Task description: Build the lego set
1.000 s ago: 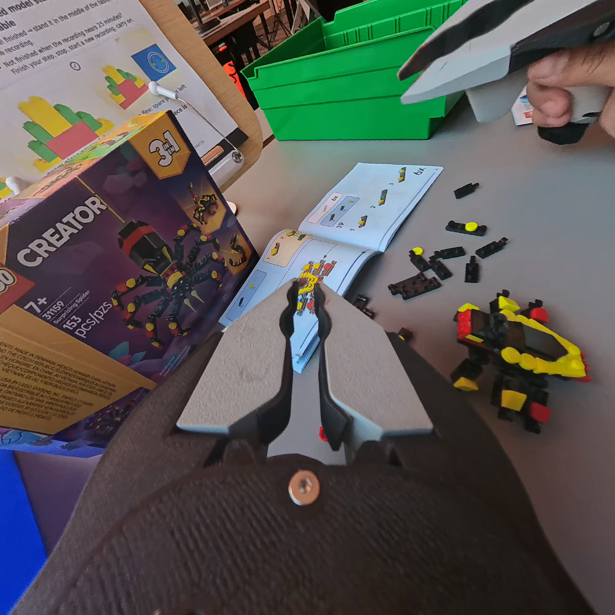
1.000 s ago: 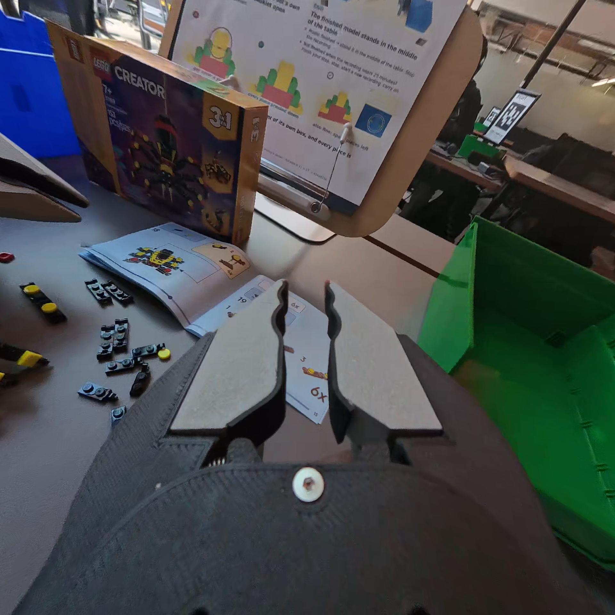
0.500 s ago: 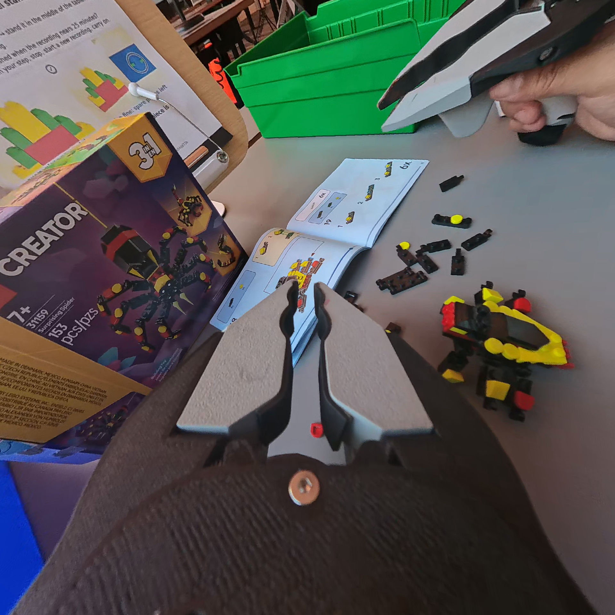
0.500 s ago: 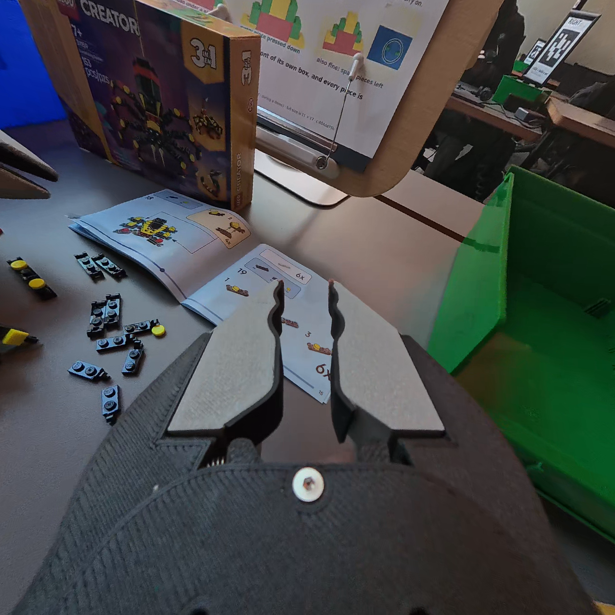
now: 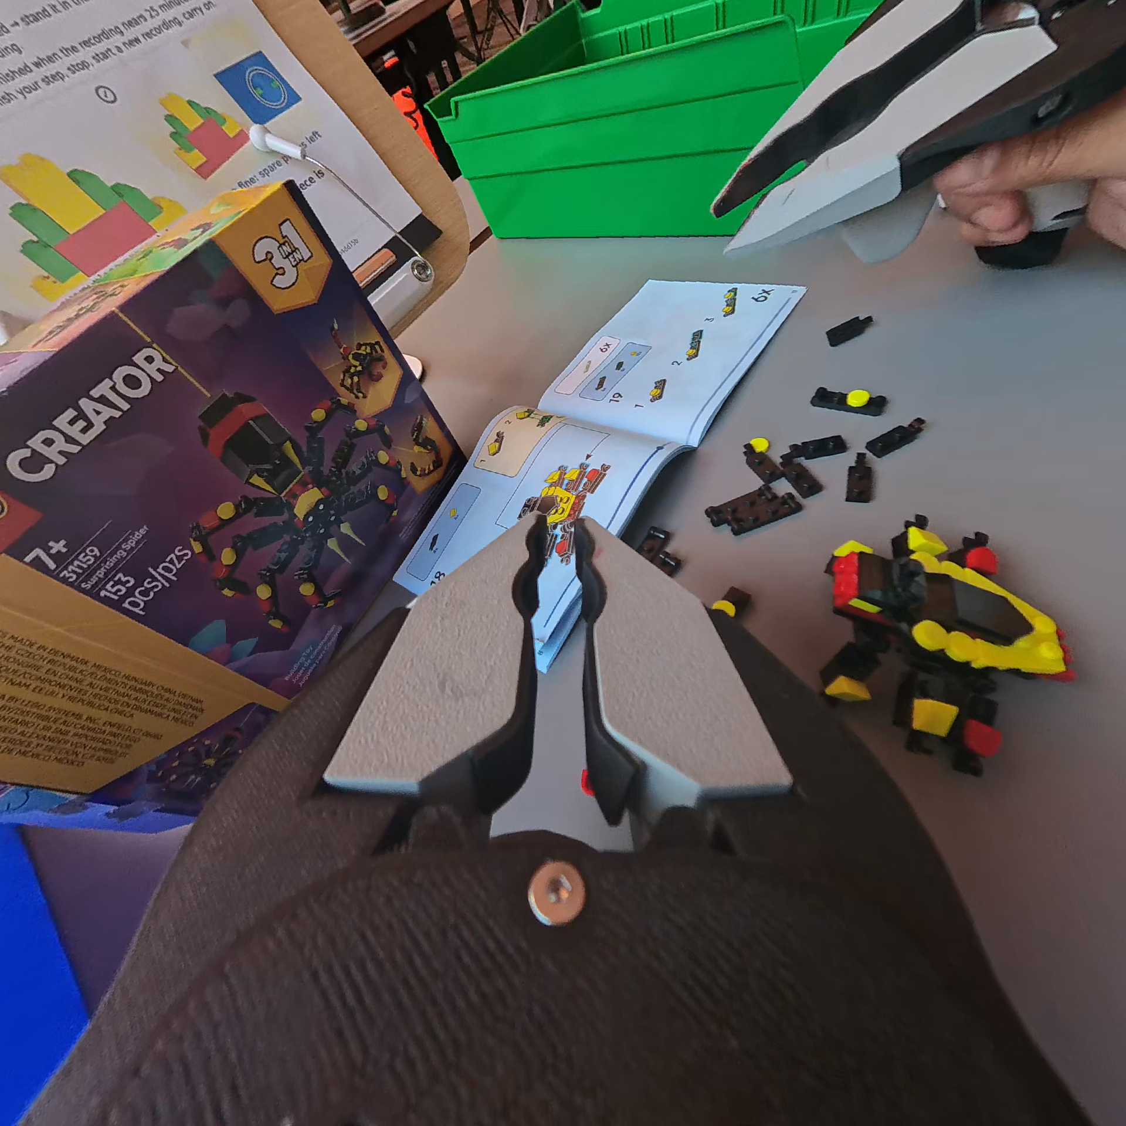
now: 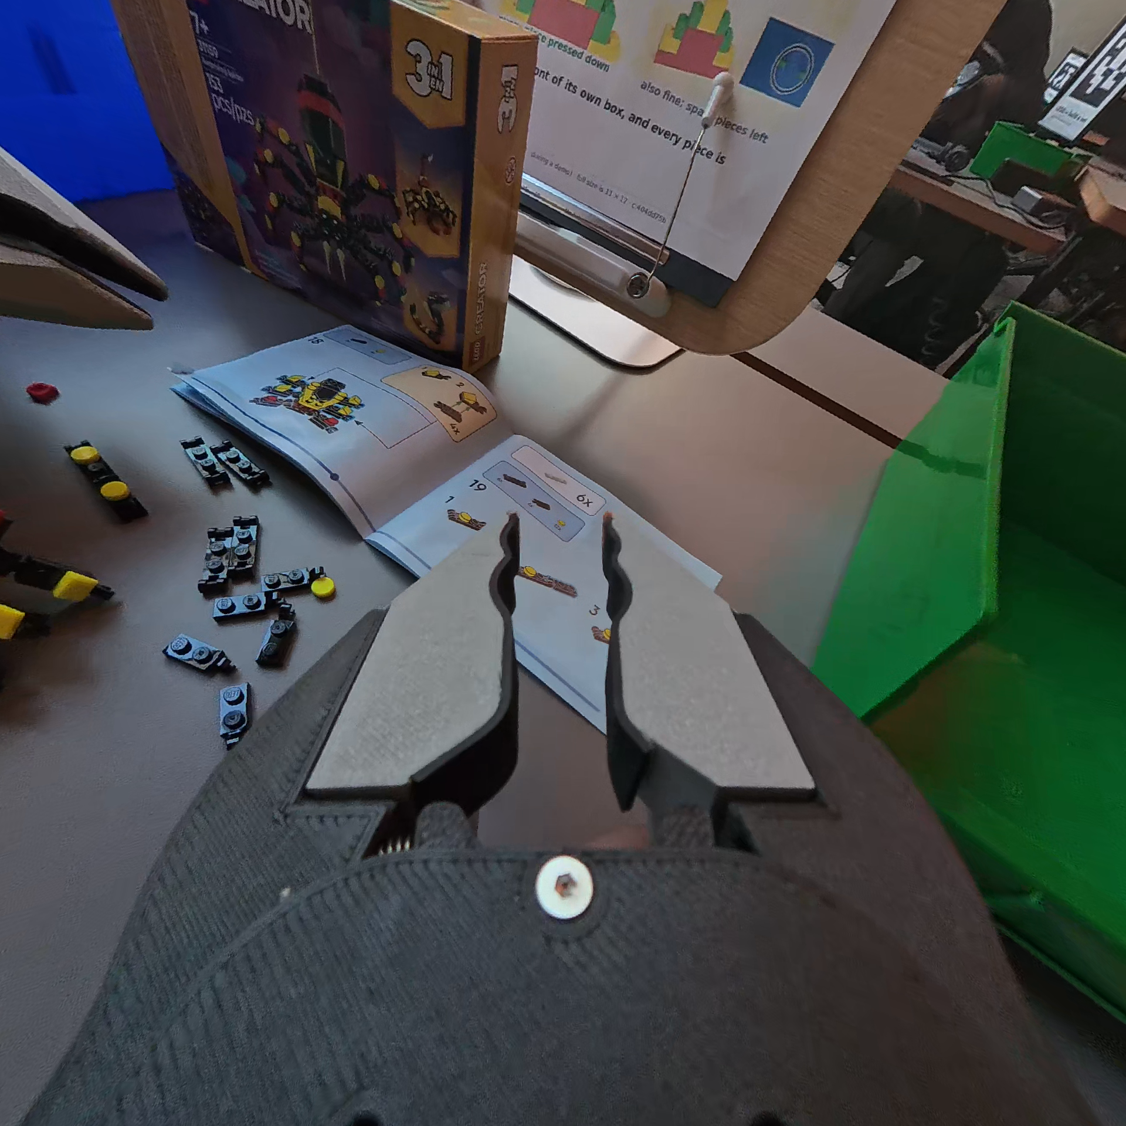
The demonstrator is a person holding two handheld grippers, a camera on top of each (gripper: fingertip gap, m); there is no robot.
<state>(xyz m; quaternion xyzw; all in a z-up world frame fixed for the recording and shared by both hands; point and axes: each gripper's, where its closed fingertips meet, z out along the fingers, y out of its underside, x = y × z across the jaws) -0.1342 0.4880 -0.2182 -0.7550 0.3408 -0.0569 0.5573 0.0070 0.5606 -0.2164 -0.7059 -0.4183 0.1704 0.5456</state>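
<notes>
A partly built black, yellow and red lego model stands on the grey table at the right. Several loose black plates, some with yellow round studs, lie between it and the open instruction booklet. My left gripper hovers over the near corner of the booklet, almost shut with a narrow gap, and empty. My right gripper is a little open and empty above the booklet's right page. The plates lie to its left. It also shows in the left wrist view, held by a hand.
The lego box stands at the left behind the booklet. A wooden board with an instruction sheet stands behind it. A green bin sits at the right. A small red piece lies near the left gripper. My right fingertips sit around 15 cm from my left ones.
My right gripper has come lower and closer over the booklet, and its jaws have opened slightly. My left gripper has shifted only a little and keeps the same narrow gap.
</notes>
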